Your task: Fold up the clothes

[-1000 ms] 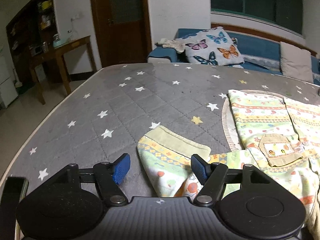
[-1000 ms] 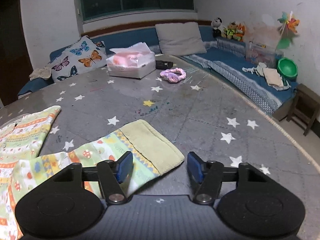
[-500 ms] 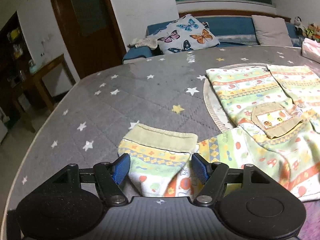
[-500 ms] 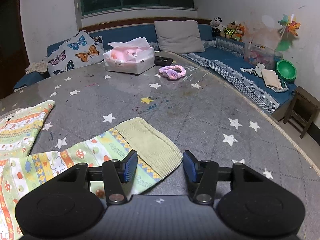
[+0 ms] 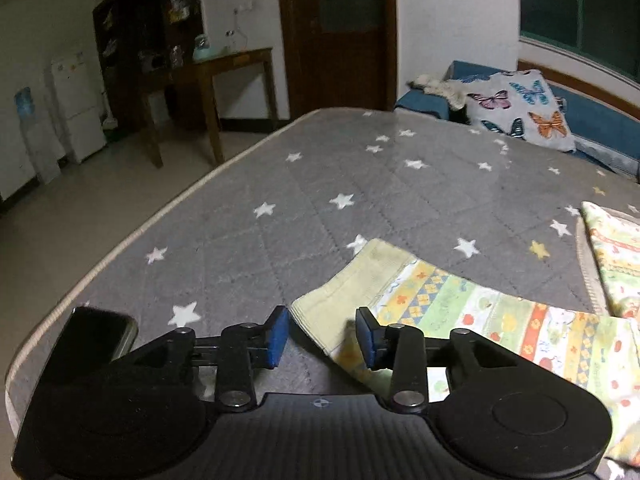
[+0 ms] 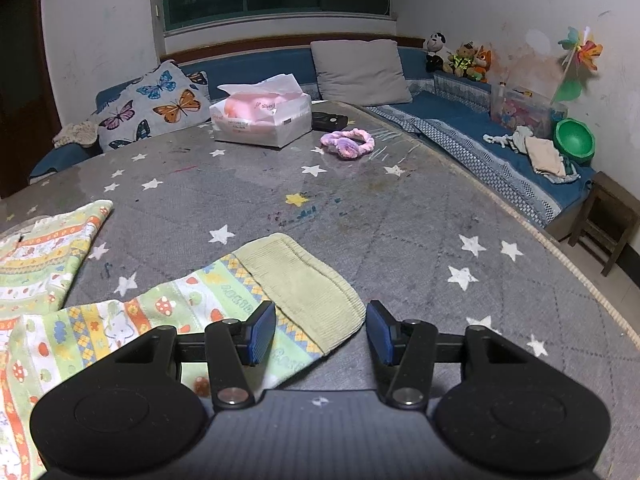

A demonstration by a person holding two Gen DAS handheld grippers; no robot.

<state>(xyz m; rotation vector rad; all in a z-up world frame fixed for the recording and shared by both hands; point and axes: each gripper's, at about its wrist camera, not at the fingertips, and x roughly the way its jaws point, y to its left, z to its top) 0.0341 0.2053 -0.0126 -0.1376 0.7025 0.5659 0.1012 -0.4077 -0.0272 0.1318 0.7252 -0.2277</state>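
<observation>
The left gripper (image 5: pixel 322 334) is closing, a patterned garment (image 5: pixel 460 308) cuff between its pads, untouched. The right gripper (image 6: pixel 321 334) gapes over the other cuff. At twelve o'clock, a tissue box (image 6: pixel 262 118), lettering unreadable.

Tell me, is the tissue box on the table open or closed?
Open: a white tissue sticks up out of the top of the tissue box.

garment (image 6: pixel 168 312) on mat (image 6: pixel 400 232), tissue box (image 6: pixel 262 118) behind
</observation>
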